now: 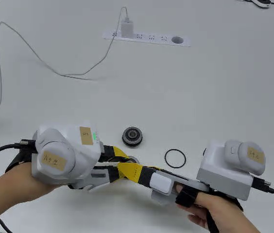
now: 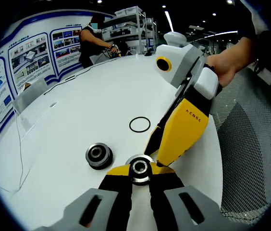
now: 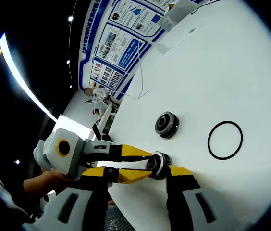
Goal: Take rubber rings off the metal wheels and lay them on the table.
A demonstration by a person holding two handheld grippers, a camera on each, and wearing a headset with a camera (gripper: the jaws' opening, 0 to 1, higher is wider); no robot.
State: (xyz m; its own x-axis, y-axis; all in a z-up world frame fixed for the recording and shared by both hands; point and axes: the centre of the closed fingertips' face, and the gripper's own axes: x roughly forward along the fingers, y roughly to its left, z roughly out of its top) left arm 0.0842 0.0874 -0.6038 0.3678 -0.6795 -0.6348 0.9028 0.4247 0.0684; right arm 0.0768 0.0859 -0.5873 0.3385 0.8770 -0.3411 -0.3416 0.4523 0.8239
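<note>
A small metal wheel (image 2: 140, 168) hangs just above the white table (image 1: 214, 97), and my left gripper (image 2: 140, 177) is shut on it from the left. From the right, my right gripper (image 3: 156, 170) reaches in and its yellow tips press the same wheel (image 3: 158, 163) on both sides. In the head view the two sets of jaws cross at the wheel (image 1: 131, 158). Whether this wheel carries a rubber ring I cannot tell. A second wheel (image 1: 132, 136) with a black rubber rim lies flat just beyond. A loose black rubber ring (image 1: 175, 158) lies to its right.
A white power strip (image 1: 146, 37) with a plugged charger lies at the far side. Its thin cable (image 1: 44, 65) trails left across the table. The near table edge runs under my hands. A person (image 2: 94, 41) stands far off at another bench.
</note>
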